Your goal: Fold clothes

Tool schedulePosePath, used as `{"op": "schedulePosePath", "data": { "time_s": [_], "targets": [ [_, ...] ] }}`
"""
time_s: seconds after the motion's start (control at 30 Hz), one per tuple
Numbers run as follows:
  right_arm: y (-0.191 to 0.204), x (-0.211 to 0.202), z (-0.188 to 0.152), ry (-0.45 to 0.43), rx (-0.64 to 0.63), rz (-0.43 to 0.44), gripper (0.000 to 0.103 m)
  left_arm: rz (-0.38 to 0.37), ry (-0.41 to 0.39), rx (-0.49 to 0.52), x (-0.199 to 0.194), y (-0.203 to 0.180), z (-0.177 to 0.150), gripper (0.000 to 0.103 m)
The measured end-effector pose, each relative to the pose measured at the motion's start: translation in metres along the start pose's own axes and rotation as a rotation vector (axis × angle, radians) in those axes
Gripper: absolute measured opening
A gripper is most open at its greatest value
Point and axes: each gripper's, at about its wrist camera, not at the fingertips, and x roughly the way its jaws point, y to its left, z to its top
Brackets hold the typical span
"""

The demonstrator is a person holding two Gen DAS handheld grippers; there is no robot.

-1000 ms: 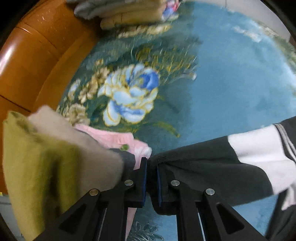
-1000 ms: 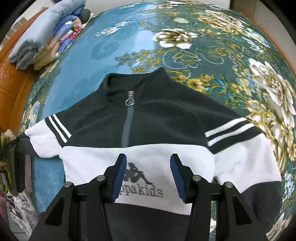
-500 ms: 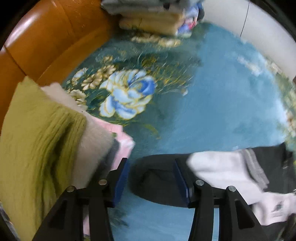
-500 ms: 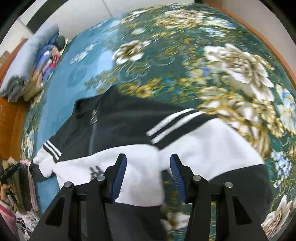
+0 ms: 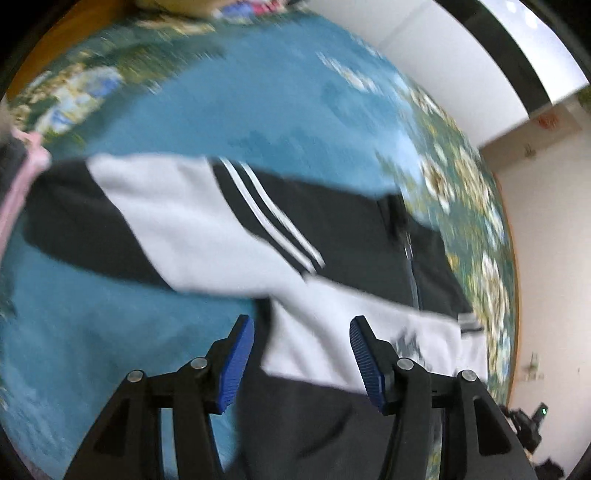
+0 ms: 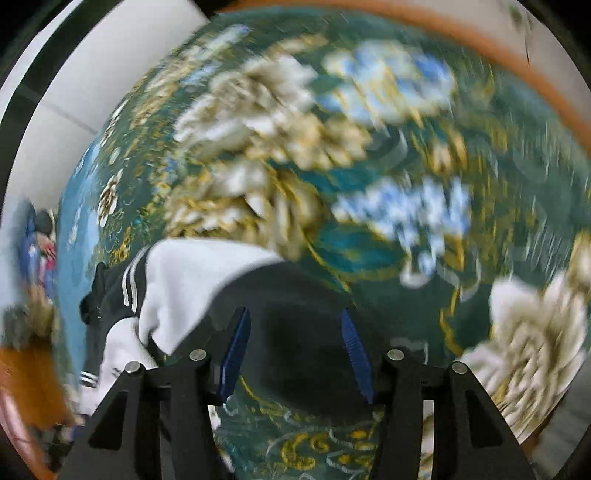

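Note:
A black and white zip jacket lies face up on the teal floral bedspread. Its left sleeve stretches out to the left. My left gripper is open and empty, just above the jacket's white chest band. In the right wrist view the jacket's right sleeve ends in a black cuff. My right gripper is open, its jaws on either side of that cuff, not closed on it. Both views are blurred by motion.
A pink garment sits at the left edge by the left sleeve. Folded bedding lies far across the bed. A wooden bed rim runs beyond the right sleeve. White walls stand behind the bed.
My left gripper let go of the left sleeve cuff, opened, and swung right over the jacket's chest. My right gripper swung right from the chest to the right sleeve cuff.

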Motion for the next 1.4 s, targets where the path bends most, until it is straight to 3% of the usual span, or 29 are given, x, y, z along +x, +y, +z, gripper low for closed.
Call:
{"op": "schedulePosePath", "data": {
  "time_s": [0.27,0.73,0.8,0.83,0.87,1.03,1.2,1.23,1.27,1.4],
  "targets": [
    [-0.063,0.021,-0.01,0.079,0.194,0.105,0.053,0.009,0.024,-0.018,0.006,-0.013,-0.022,0.058],
    [-0.07,0.026,-0.028,0.115,0.306,0.339,0.053,-0.022,0.028,0.0,0.002,-0.019,-0.05,0.058],
    [-0.071,0.029,-0.026,0.091,0.339,0.355,0.046,-0.024,0.03,0.002,0.002,-0.02,-0.053,0.058],
    [-0.069,0.029,-0.024,0.068,0.347,0.354,0.027,-0.024,0.029,0.005,0.001,-0.021,-0.054,0.058],
    [-0.067,0.027,-0.021,0.042,0.35,0.351,0.024,-0.022,0.024,0.007,-0.001,-0.02,-0.056,0.058],
    [-0.054,-0.004,0.011,-0.107,0.282,0.338,0.022,-0.002,0.001,-0.025,-0.01,-0.008,-0.059,0.058],
    [-0.057,-0.013,0.035,-0.145,0.253,0.255,0.02,0.009,-0.003,-0.076,-0.009,0.008,-0.061,0.058],
    [-0.058,-0.015,0.04,-0.153,0.247,0.239,0.015,0.008,-0.003,-0.088,-0.009,0.011,-0.062,0.058],
    [-0.059,-0.016,0.045,-0.16,0.241,0.222,0.001,0.003,0.0,-0.101,-0.008,0.014,-0.064,0.058],
    [-0.062,-0.023,0.065,-0.19,0.217,0.156,0.002,0.003,0.01,-0.136,-0.004,0.025,-0.069,0.058]
  ]
}}
